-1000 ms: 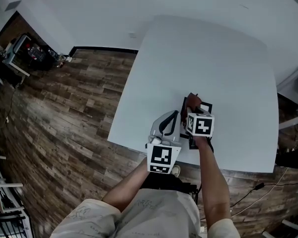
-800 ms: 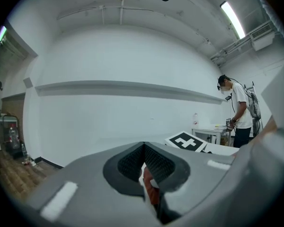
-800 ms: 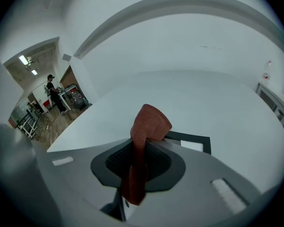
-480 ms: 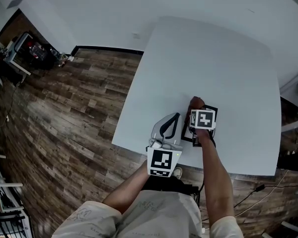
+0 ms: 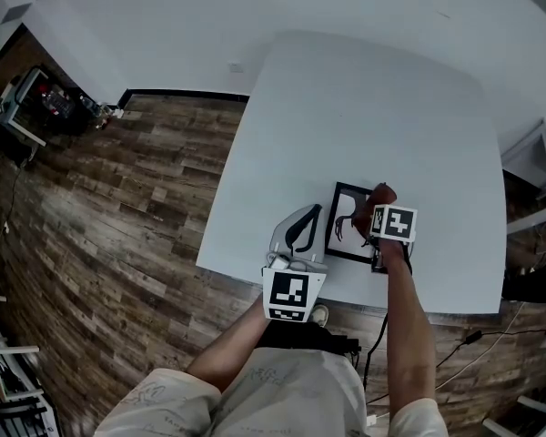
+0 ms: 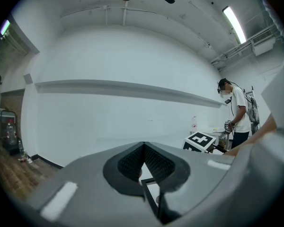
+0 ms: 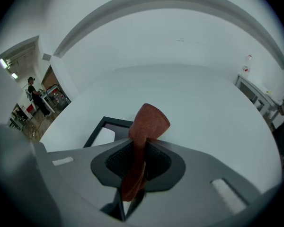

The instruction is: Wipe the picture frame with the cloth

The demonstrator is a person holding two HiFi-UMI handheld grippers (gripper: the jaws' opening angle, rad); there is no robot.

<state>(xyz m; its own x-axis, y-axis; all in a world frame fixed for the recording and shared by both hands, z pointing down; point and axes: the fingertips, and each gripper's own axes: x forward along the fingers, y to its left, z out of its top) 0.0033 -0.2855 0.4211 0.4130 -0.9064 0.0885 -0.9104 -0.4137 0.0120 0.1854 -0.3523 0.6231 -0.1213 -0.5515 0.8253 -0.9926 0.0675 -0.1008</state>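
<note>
The black picture frame (image 5: pixel 346 236) lies flat near the front edge of the white table (image 5: pixel 364 107), holding a white picture with a dark figure. My right gripper (image 5: pixel 380 211) hovers over the frame's right part, shut on a red-brown cloth (image 5: pixel 382 195). In the right gripper view the cloth (image 7: pixel 146 126) sticks up from between the jaws of the gripper (image 7: pixel 142 148), and a corner of the frame (image 7: pixel 103 129) lies to its left. My left gripper (image 5: pixel 315 215) rests just left of the frame, jaws together at the tips (image 6: pixel 143 148), with nothing seen between them.
The table's front edge (image 5: pixel 346 291) runs right under both grippers, with wooden floor (image 5: pixel 118 198) to the left. A shelf unit (image 5: pixel 532 167) stands off the table's right side. A person (image 6: pixel 236 117) stands far right in the left gripper view, another person (image 7: pixel 36 98) far left in the right gripper view.
My right gripper has slid to the right across the frame with the cloth, uncovering the frame's left part. The left gripper has stayed beside the frame.
</note>
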